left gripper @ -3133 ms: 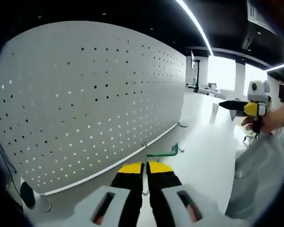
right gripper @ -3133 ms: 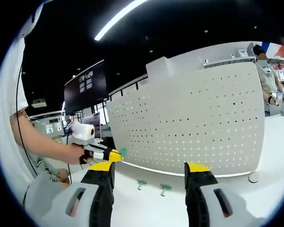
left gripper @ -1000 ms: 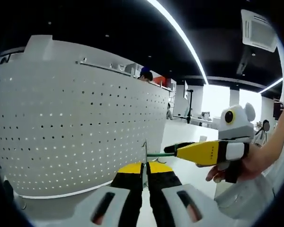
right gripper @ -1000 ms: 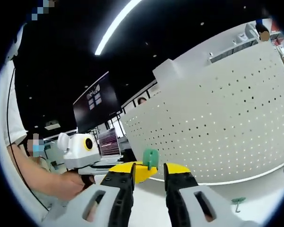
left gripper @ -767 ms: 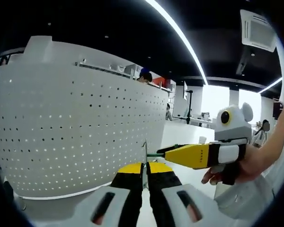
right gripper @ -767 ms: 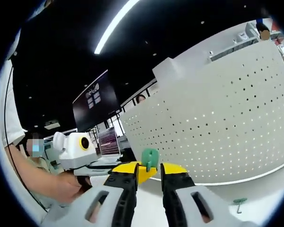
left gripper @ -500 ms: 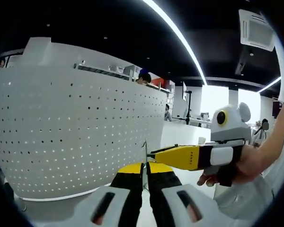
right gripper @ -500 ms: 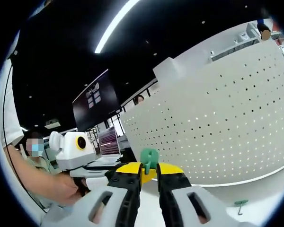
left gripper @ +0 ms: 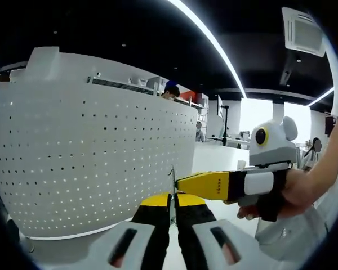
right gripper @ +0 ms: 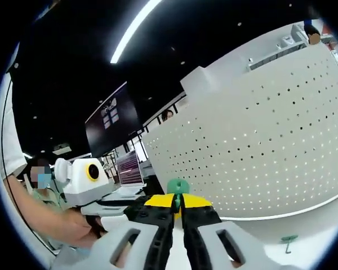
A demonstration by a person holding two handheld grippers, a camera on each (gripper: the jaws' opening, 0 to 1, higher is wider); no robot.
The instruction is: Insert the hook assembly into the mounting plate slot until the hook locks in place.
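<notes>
The white pegboard mounting plate [left gripper: 90,152] stands upright ahead of my left gripper [left gripper: 172,198]. That gripper is shut on the thin metal wire [left gripper: 173,179] of the hook assembly, which rises between its yellow tips. My right gripper [left gripper: 183,184] reaches in from the right, its yellow jaw meeting that wire and covering the green part. In the right gripper view, my right gripper [right gripper: 177,199] is shut on the green hook end [right gripper: 177,186], with the pegboard [right gripper: 259,140] behind it. The left gripper [right gripper: 136,207] comes in from the left, its tips mostly hidden.
Another green hook [right gripper: 289,239] lies on the white tabletop [right gripper: 315,230] near the pegboard's foot. A person's hand [left gripper: 296,194] holds the right gripper, and a forearm [right gripper: 39,216] leads to the left one. A dark screen [right gripper: 110,121] hangs beyond the board.
My right gripper's jaws have closed from a clear gap onto the green hook end. That gripper has also slid in closer to the left gripper's tips.
</notes>
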